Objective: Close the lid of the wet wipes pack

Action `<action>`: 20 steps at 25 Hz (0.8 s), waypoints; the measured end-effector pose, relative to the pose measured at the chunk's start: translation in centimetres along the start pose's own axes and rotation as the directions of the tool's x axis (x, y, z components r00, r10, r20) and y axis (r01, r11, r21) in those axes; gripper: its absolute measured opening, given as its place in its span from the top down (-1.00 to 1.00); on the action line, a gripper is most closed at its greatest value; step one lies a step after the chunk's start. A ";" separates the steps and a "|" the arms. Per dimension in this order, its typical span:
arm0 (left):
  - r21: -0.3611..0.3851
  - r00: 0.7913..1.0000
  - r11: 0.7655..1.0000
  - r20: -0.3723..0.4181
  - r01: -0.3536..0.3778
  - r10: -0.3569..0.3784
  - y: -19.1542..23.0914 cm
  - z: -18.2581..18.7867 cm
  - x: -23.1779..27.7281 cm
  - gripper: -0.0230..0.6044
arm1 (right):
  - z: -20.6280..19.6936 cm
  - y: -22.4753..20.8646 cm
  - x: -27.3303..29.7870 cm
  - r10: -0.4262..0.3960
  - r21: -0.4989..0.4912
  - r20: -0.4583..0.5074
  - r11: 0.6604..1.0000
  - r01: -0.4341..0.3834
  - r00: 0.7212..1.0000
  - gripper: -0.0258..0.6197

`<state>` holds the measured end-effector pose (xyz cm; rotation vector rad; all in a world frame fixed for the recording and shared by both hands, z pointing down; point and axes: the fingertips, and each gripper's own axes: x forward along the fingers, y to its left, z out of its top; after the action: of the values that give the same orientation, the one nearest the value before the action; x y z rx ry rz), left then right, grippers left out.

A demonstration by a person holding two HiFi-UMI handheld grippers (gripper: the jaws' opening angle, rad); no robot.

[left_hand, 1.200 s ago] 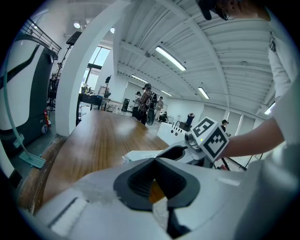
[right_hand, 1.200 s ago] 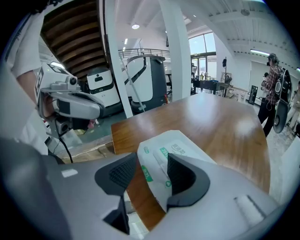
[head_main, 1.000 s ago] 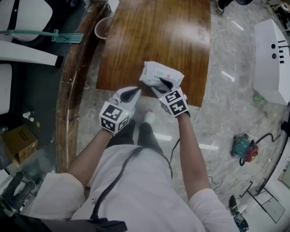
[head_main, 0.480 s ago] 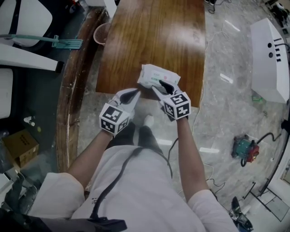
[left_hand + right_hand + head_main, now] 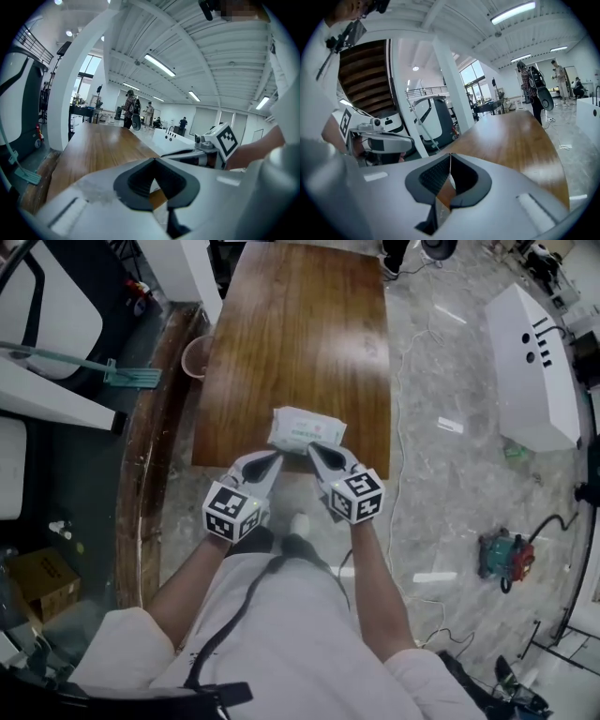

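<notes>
The white wet wipes pack (image 5: 304, 430) lies flat at the near edge of the brown wooden table (image 5: 300, 324). Whether its lid is down I cannot tell from the head view. My left gripper (image 5: 277, 457) (image 5: 153, 160) hangs just short of the pack's near left corner, shut with nothing in it. My right gripper (image 5: 311, 447) (image 5: 450, 155) is beside it at the pack's near right, apart from the pack. Its jaws have just been closing and now meet at the tips with nothing between them. Each gripper view looks along the tabletop over the pack.
A pink cup (image 5: 194, 354) stands off the table's left side, beside a green mop (image 5: 122, 376). A white cabinet (image 5: 530, 371) is on the marble floor at the right, a red and green tool (image 5: 502, 554) lower right. People stand far off (image 5: 131, 105).
Both grippers have drawn back from the pack toward the person and lifted. The right gripper has come off the pack's top and its jaws have shut. The pack stays on the table.
</notes>
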<state>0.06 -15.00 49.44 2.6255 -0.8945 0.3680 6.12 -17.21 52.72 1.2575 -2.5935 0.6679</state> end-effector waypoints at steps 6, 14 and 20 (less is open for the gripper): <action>0.064 0.999 0.997 0.033 0.033 -0.035 -2.1 2.8 -1.2 0.92 | 3.0 3.1 -3.5 -0.013 -0.043 0.089 0.999 0.017 0.996 0.89; 0.090 0.993 0.995 0.100 0.048 -0.057 -3.5 6.1 -3.3 0.92 | 7.0 4.7 -9.0 -0.076 -0.058 0.227 0.994 0.091 0.971 0.89; 0.110 0.987 0.992 0.142 0.056 -0.071 -3.7 8.2 -4.3 0.92 | 8.1 5.0 -11.6 -0.133 -0.017 0.295 0.989 0.144 0.946 0.90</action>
<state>0.14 -13.17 39.58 2.8015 -0.8553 0.2141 9.69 -10.21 39.94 1.6185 -2.6938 0.4308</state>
